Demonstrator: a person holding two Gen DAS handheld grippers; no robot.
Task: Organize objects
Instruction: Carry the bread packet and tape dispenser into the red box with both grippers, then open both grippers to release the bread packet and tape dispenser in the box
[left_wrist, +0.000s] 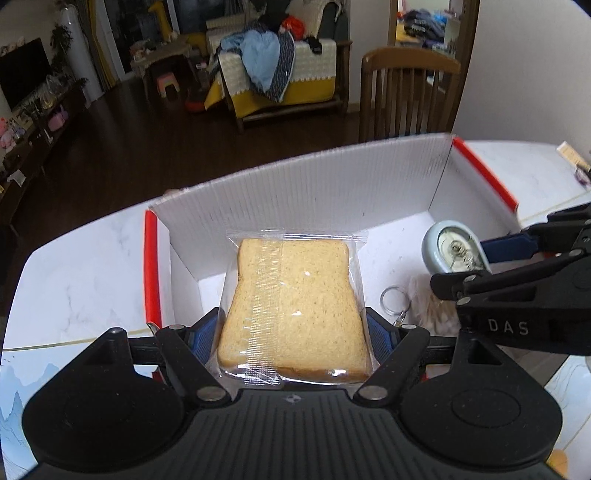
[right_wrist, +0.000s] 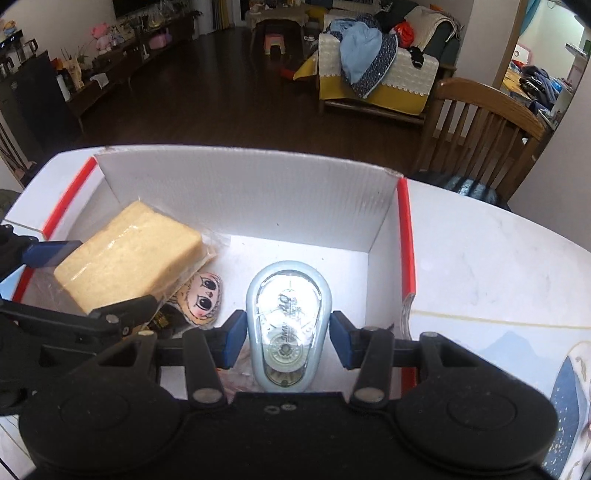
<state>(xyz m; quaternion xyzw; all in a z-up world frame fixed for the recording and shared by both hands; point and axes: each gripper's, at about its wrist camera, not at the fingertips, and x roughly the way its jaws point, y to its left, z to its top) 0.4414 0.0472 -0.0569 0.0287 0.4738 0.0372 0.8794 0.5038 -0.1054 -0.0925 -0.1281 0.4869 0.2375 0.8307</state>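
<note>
surface: white marble table | on it: open white box

Wrapped bread in left claw

The bread sits in clear, glossy plastic wrap with a ribbed seam. The box looks like matt white corrugated board, while the worktop seems polished, marble-veined; the tape dispenser is shiny translucent plastic.

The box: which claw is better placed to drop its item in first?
Probably the right claw: its tape dispenser hangs over bare box floor, while the left's bread hangs over a keychain.
</note>
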